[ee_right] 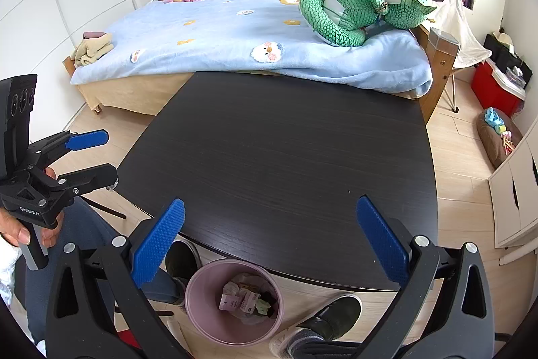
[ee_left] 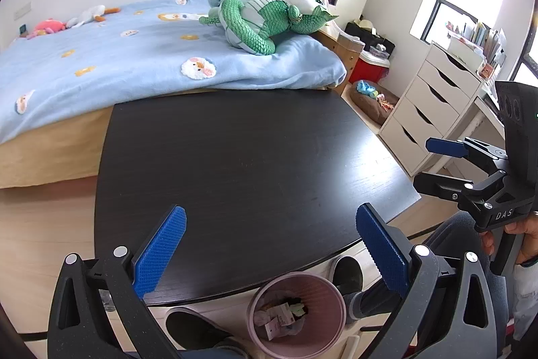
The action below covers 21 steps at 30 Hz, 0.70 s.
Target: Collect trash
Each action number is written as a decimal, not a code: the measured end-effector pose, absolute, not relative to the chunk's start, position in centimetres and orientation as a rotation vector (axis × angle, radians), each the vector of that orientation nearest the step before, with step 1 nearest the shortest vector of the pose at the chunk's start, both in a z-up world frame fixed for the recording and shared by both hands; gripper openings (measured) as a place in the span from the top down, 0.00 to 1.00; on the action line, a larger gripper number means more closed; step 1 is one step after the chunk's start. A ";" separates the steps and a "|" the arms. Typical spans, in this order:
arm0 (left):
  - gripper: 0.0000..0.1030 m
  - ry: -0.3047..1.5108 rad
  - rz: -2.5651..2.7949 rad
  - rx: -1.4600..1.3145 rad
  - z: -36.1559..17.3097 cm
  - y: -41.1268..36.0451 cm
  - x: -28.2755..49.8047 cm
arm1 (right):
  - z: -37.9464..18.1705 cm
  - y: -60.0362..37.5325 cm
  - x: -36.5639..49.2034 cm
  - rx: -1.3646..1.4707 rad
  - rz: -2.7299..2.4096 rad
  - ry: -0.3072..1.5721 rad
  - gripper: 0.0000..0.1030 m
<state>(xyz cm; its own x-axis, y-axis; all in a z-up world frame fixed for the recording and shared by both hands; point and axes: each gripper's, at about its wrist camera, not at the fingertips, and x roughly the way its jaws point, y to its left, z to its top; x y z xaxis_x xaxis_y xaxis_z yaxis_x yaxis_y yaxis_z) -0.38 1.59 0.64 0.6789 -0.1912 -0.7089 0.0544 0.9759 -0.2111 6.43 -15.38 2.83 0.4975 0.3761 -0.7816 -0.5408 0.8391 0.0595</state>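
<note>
On my left side, the left gripper (ee_left: 270, 253) hung above the near edge of the dark table (ee_left: 242, 157) with its blue pads spread wide and nothing between them. Moving toward the middle, the pink bin (ee_left: 296, 312) stood on the floor just below that table edge, between the person's two shoes — inside it I could see crumpled paper and a small box, the trash (ee_right: 245, 300) lying at its bottom. On my right, the right gripper (ee_right: 270, 244) was likewise wide open and empty — held over the same near edge, well apart from the blue-blanketed bed (ee_right: 235, 32) beyond.
</note>
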 end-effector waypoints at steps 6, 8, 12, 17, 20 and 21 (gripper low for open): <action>0.06 0.816 -0.139 -0.178 0.6 1.6 -0.4 | 2.8 -15.3 6.5 -0.204 0.559 0.890 0.03; 0.06 0.815 -0.141 -0.180 0.6 1.6 -0.4 | 2.8 -15.3 6.5 -0.205 0.560 0.891 0.03; 0.06 0.815 -0.142 -0.179 0.6 1.6 -0.4 | 2.8 -15.2 6.6 -0.207 0.561 0.893 0.03; 0.06 0.815 -0.142 -0.179 0.6 1.6 -0.4 | 2.8 -15.2 6.6 -0.207 0.561 0.893 0.03; 0.06 0.815 -0.143 -0.177 0.6 1.6 -0.4 | 2.8 -15.2 6.6 -0.207 0.561 0.893 0.03; 0.06 0.815 -0.144 -0.176 0.6 1.6 -0.4 | 2.8 -15.2 6.6 -0.207 0.561 0.893 0.03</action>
